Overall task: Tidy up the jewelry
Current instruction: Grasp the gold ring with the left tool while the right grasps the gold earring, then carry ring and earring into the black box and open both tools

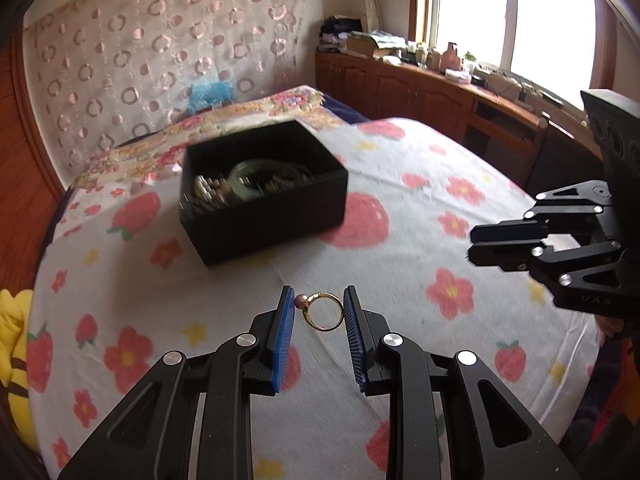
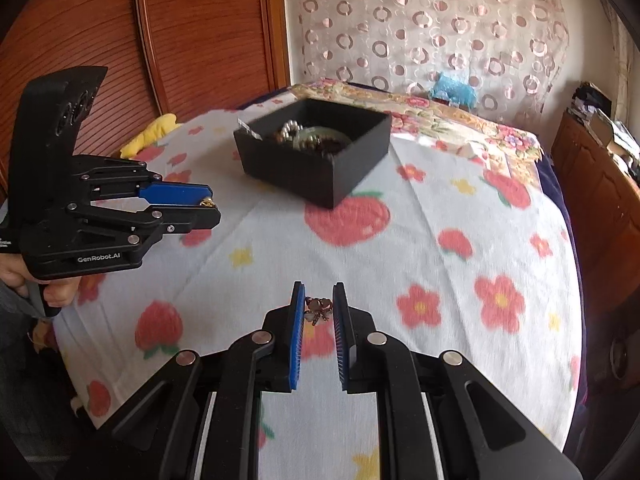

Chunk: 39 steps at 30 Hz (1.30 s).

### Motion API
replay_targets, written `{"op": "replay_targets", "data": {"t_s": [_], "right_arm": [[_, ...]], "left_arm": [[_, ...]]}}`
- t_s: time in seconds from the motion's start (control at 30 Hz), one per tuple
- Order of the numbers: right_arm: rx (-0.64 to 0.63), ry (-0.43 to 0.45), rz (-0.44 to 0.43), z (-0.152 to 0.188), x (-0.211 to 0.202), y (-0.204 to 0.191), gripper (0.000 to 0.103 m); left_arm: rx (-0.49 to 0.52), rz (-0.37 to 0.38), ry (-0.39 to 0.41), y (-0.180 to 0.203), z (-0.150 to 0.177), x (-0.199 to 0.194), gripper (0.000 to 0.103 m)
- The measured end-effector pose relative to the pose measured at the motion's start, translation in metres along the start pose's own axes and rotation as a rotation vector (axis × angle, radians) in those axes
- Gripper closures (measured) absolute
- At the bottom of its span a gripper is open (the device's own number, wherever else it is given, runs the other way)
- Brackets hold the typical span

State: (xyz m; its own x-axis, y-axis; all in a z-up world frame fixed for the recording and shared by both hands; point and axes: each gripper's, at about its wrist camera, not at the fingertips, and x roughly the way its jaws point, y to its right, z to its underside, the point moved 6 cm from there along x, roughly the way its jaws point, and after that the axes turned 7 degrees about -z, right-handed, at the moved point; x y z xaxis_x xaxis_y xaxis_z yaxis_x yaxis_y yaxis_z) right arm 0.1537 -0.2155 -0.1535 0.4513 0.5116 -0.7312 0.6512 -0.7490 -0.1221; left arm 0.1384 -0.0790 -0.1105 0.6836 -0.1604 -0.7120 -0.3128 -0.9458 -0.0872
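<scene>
The left tongs [image 1: 318, 306] pinch a gold ring with a pink bead [image 1: 323, 311]; the right tongs [image 2: 319, 306] pinch a small brownish flower-shaped ornament [image 2: 318, 310]. Both hang above the flower-printed bedspread [image 2: 420, 216], near its front edge, the open black jewelry box [image 1: 264, 192] farther back.

I cannot resolve the tangled contents of the black box [image 1: 264, 188]: motion blur smears them. Its near wall hides whatever lies lowest. Beside the box, the yellow plush [image 1: 14, 344] is cut off by the left frame edge.
</scene>
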Motion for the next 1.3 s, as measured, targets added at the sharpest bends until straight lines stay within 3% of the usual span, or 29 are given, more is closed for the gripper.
{"op": "replay_targets", "data": {"t_s": [0.6, 0.87, 0.97, 1.3], "right_arm": [[0.022, 0.094, -0.054, -0.114, 0.052, 0.016, 0.087], [0.044, 0.099, -0.057, -0.129, 0.07, 0.025, 0.086], [0.06, 0.1, -0.048, -0.131, 0.073, 0.031, 0.07], [0.094, 0.15, -0.041, -0.133, 0.055, 0.04, 0.07]], "left_arm": [[-0.046, -0.035, 0.102, -0.05, -0.07, 0.0, 0.079], [-0.062, -0.047, 0.101, -0.064, -0.084, 0.016, 0.079], [-0.071, -0.045, 0.1, -0.066, -0.087, 0.02, 0.079], [-0.113, -0.069, 0.099, -0.071, -0.105, 0.035, 0.079]]}}
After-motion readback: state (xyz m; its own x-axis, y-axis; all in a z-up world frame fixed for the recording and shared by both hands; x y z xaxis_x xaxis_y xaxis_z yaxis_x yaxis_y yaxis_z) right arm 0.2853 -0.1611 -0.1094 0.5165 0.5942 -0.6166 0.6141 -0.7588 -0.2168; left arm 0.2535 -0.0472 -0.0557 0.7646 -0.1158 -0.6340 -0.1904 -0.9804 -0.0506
